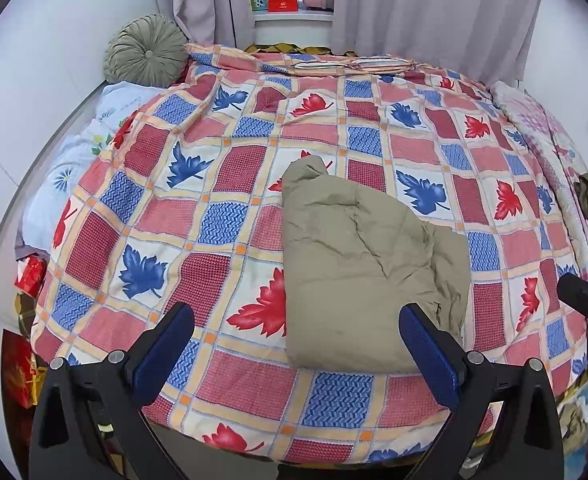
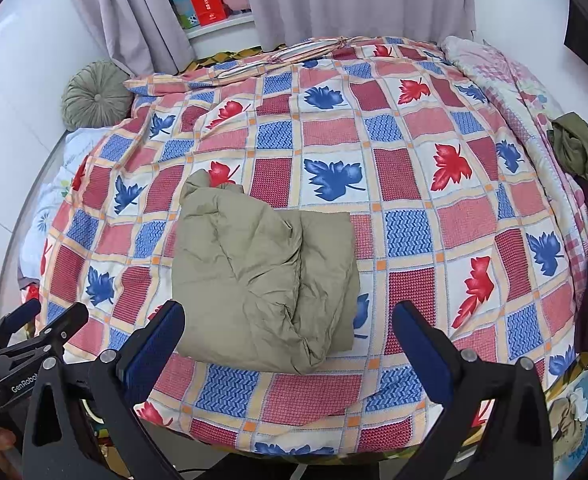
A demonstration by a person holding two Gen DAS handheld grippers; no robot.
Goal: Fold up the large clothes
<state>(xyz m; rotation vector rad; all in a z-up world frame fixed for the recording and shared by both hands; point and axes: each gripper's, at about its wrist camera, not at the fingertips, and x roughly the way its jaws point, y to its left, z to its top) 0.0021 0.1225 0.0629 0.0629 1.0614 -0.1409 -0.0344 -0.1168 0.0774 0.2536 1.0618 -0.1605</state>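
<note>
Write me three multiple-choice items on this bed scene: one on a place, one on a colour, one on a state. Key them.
1. Where does the folded garment lie?
A. on the leaf-patterned bedspread
B. on the floor
C. on the round cushion

2. What colour is the folded garment?
A. red
B. khaki-olive
C. blue

3. How do the left tongs and right tongs stand?
A. both shut on cloth
B. one open, one shut
C. both open, holding nothing

Key: 1 A, it rests mid-bed on the bedspread; 2 B, plain khaki-olive fabric; 3 C, the jaws of each stand wide apart and empty.
</note>
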